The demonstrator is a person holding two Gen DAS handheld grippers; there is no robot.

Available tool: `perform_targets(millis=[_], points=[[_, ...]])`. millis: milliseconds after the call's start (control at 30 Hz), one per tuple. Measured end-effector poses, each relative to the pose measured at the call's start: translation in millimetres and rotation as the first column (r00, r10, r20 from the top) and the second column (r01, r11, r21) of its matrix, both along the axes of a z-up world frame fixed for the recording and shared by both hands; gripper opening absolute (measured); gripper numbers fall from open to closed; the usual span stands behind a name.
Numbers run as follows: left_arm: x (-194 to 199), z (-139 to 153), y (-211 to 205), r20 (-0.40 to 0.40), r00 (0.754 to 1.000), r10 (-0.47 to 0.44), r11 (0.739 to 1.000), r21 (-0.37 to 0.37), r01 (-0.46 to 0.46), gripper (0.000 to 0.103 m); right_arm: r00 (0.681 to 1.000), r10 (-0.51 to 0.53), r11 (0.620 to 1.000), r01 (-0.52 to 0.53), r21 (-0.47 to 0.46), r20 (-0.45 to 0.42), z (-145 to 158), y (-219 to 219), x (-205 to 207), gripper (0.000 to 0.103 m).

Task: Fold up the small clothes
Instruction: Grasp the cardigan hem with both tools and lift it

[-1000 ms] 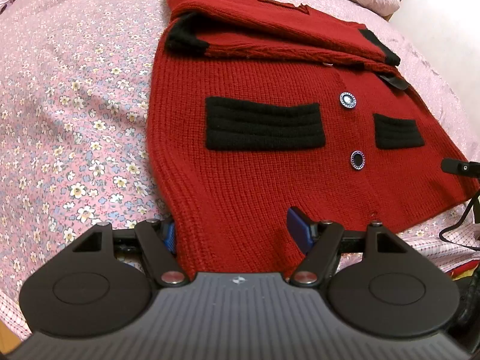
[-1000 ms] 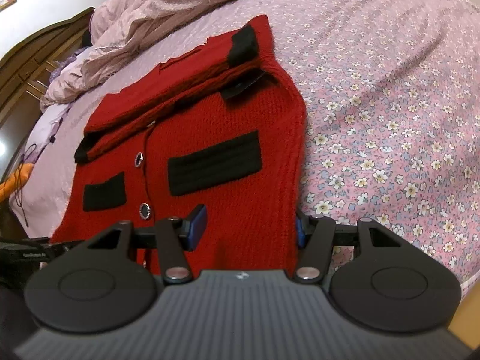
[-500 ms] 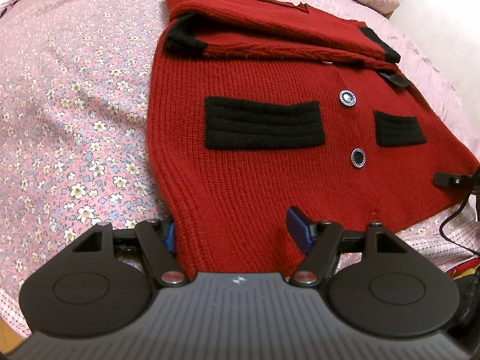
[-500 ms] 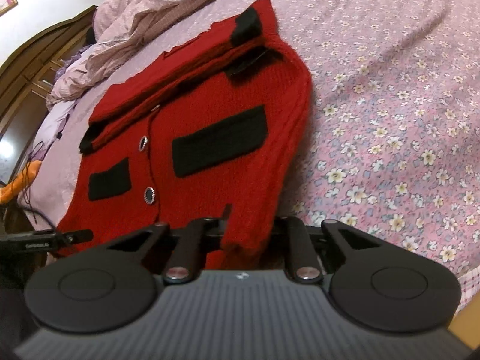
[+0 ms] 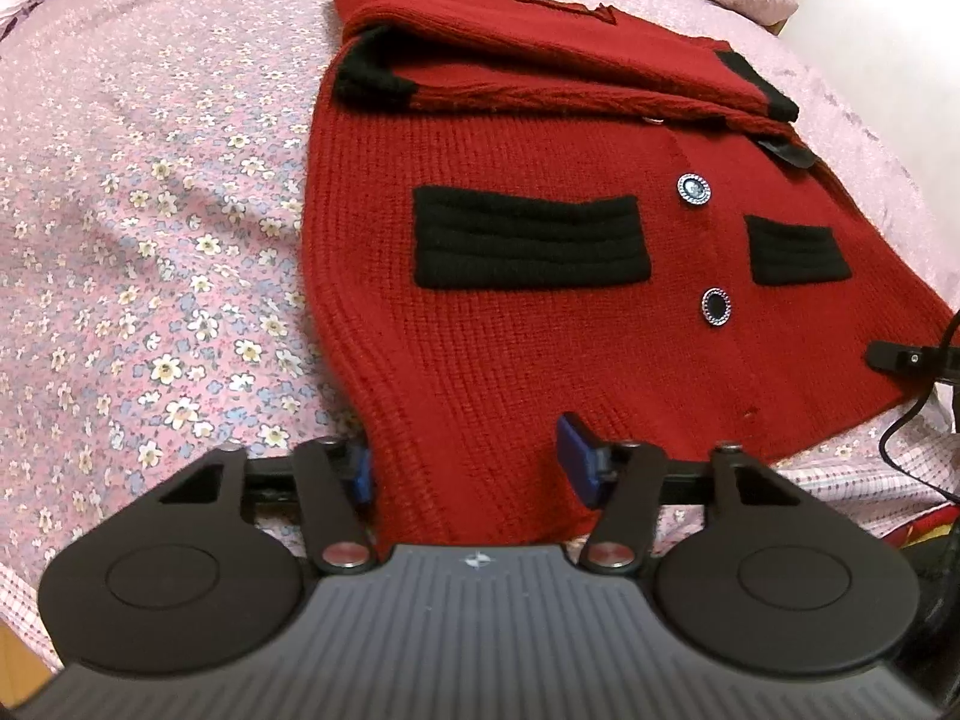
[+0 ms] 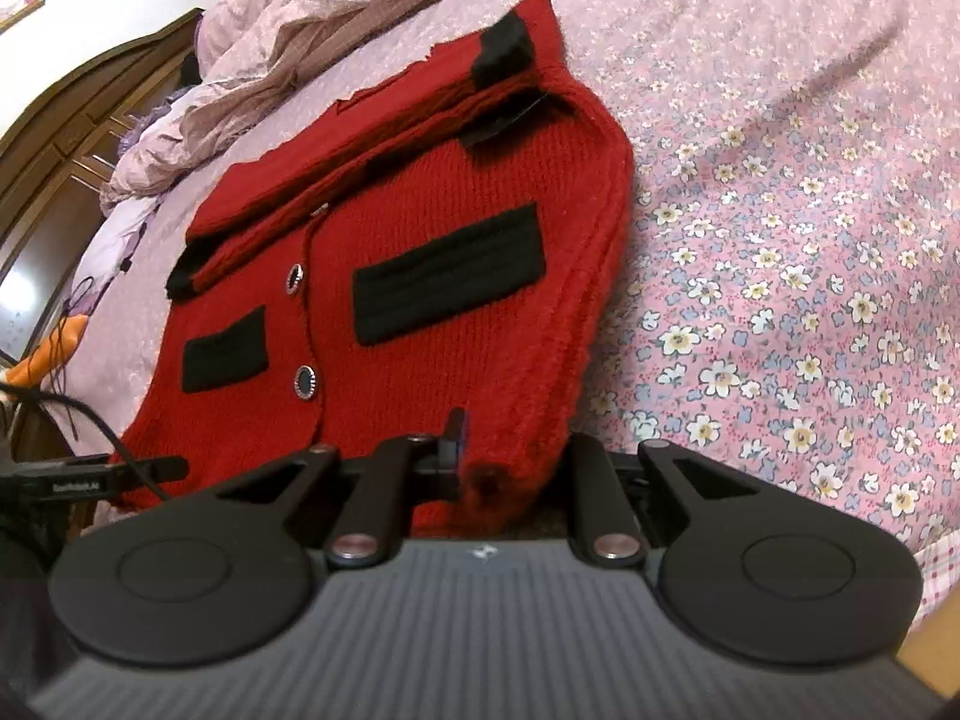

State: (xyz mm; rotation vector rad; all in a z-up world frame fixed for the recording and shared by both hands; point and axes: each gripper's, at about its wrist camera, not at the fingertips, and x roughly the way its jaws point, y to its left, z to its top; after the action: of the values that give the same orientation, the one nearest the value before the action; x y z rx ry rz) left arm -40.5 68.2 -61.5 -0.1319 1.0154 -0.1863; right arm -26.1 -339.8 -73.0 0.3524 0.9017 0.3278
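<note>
Since the earlier frame, the cardigan's (image 6: 456, 276) hem corner is being clenched by the right hand-held gripper (image 6: 510, 468); the left hand-held gripper (image 5: 468, 468) is being closed around the hem, not yet pressing, at the bed's (image 5: 150, 210) near edge. Judged next: both corners being lifted together.

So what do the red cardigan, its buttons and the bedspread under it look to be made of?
Red cardigan: chunky knit, likely wool or acrylic; ribbed stitch rows and a fuzzy matte surface show. Black pocket patches look like the same knit, ridged.
Buttons: hard and glossy, dark centres in a sparkly rim; metal or plastic, hard to say.
Bedspread: thin woven printed fabric, probably cotton; matte, softly creased.
</note>
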Motion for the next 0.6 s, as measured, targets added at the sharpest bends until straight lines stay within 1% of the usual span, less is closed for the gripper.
perform_targets(millis=[67, 100, 167, 200, 267, 433, 533, 600], points=[[2.1, -2.0, -1.4, -0.002, 1.0, -0.007, 1.0, 0.019, 0.007, 0.044, 1.0, -0.002, 1.0, 0.002, -0.004, 0.015, -0.6, 0.6, -2.5, 0.013], [2.8, -2.5, -0.8, -0.003, 1.0, -0.008, 1.0, 0.024, 0.008, 0.042, 1.0, -0.007, 1.0, 0.007, 0.005, 0.015, -0.9, -0.1, -2.4, 0.011], [3.4, -2.5, 1.2, -0.002, 1.0, -0.001, 1.0, 0.025, 0.001, 0.03, 1.0, -0.019, 0.999, 0.019, 0.028, 0.012, -1.3, -2.4, -1.6, 0.011], [3.2, -2.2, 2.9, 0.0, 1.0, 0.007, 1.0, 0.02, -0.007, 0.028, 1.0, -0.024, 0.999, 0.024, 0.038, 0.016, -1.0, -3.7, -2.0, 0.01], [2.3, -2.1, 6.5, 0.003, 1.0, 0.025, 1.0, 0.008, -0.025, 0.021, 0.999, -0.032, 0.998, 0.03, 0.053, 0.042, 1.5, -3.8, -4.2, 0.01], [0.0, 2.3, 13.6, 0.014, 0.998, 0.057, 0.998, -0.026, -0.057, 0.014, 0.993, -0.041, 0.994, 0.028, 0.11, 0.11, 10.0, -2.5, -7.8, 0.01], [-3.3, 13.9, 17.2, 0.05, 0.997, 0.061, 0.996, -0.069, -0.058, 0.013, 0.987, -0.045, 0.99, 0.024, 0.136, 0.152, 18.7, -2.4, -6.4, 0.01], [-5.2, 25.5, 19.9, 0.089, 0.994, 0.062, 0.994, -0.097, -0.054, 0.012, 0.984, -0.049, 0.987, 0.021, 0.158, 0.173, 25.2, -2.3, -3.6, 0.01]])
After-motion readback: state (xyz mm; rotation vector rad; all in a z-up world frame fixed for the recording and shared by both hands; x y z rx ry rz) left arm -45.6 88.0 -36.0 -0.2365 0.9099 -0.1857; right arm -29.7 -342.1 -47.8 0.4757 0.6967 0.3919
